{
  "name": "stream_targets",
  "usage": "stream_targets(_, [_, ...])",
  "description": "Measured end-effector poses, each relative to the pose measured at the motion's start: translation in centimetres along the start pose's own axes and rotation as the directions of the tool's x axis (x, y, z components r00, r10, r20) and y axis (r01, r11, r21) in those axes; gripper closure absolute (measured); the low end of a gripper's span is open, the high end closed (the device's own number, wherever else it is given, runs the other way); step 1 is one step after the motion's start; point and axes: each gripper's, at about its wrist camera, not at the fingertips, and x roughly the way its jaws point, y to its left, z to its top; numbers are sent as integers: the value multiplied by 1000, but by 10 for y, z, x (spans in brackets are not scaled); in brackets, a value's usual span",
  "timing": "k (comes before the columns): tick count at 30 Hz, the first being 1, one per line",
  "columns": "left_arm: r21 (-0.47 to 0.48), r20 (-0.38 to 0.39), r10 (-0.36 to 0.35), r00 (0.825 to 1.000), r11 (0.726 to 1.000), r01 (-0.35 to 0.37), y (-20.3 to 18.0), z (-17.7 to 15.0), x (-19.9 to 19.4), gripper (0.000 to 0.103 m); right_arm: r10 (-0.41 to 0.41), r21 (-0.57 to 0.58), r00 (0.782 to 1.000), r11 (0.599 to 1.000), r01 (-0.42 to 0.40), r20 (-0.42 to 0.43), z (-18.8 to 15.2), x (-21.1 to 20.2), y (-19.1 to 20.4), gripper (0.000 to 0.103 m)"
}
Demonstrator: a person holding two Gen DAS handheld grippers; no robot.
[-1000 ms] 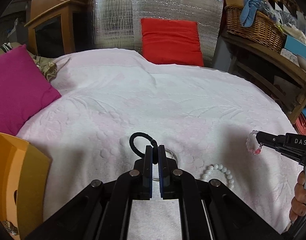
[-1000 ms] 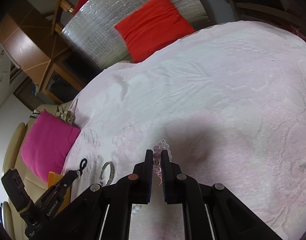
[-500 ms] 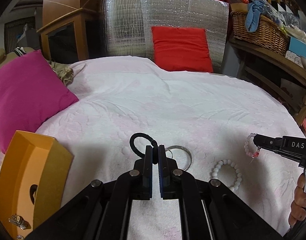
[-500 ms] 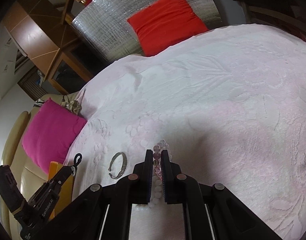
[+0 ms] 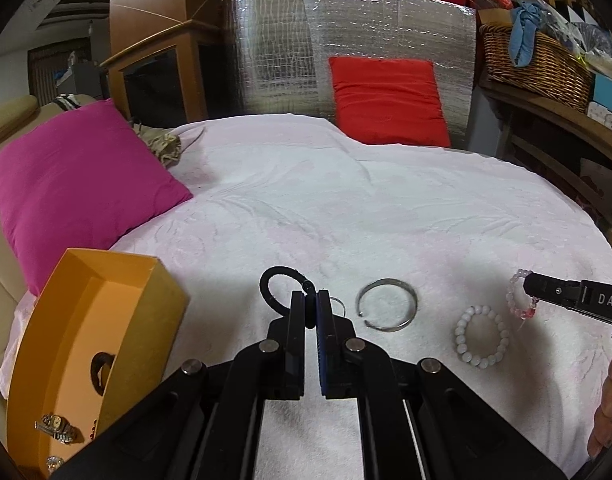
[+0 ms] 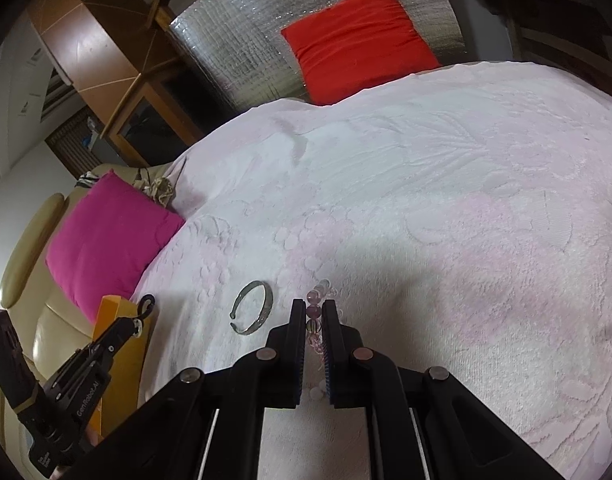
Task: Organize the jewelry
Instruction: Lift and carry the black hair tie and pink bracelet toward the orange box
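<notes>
My left gripper is shut on a black ring-shaped band, held above the white bedspread. An open orange box stands at the left with a watch inside. My right gripper is shut on a pink and clear bead bracelet; the same bracelet hangs from the right gripper at the right edge of the left wrist view. On the bedspread lie a silver open bangle, a white bead bracelet and a thin ring, partly hidden behind my left fingers.
A magenta cushion lies at the left, a red cushion leans on a silver foil panel at the back. A wicker basket sits on a wooden shelf at the right. A hand holds the right gripper.
Both grippers have drawn back over the bed with their bracelets still held. The orange box and its watch have come further into the left wrist view, and the silver bangle now shows whole.
</notes>
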Motion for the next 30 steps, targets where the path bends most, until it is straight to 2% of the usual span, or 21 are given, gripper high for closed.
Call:
stream_targets(16, [-51,-18,64,998,997,-65,21,-16,-10,98,22,-123,1000,992,-22,0,-21,-1,31,94])
stream_targets(30, [-78,1,82,997,994,-82,28,-28,-32,98,75,-187,996,979,-84,-56,-60,0,58,94])
